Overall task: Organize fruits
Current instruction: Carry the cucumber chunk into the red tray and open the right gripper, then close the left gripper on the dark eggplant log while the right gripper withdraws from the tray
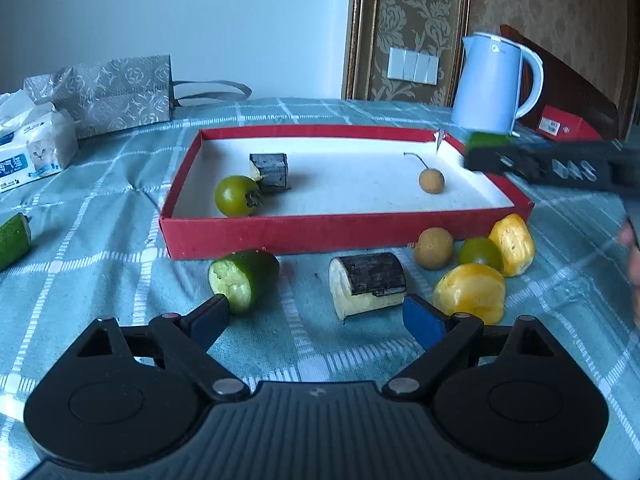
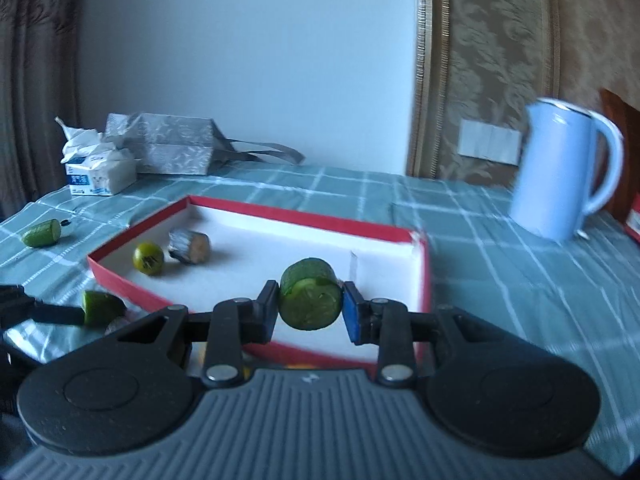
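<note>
Right wrist view: the right gripper [image 2: 311, 307] is clamping a green cucumber chunk [image 2: 311, 299] at frame centre, above the red cardboard tray [image 2: 420, 280]. The left gripper [image 1: 316, 316] is gaping wide. The tissue pack's [image 1: 32, 148] lettering is sitting unreadable, upper left.

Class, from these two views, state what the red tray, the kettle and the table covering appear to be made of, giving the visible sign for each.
Red tray: probably cardboard, matte red outside, white inside; a thin wall is torn at one corner.
Kettle: looks like smooth pale-blue plastic with a soft sheen; it might be coated metal.
Table covering: woven cloth, matte teal check; it puckers and wrinkles.
</note>
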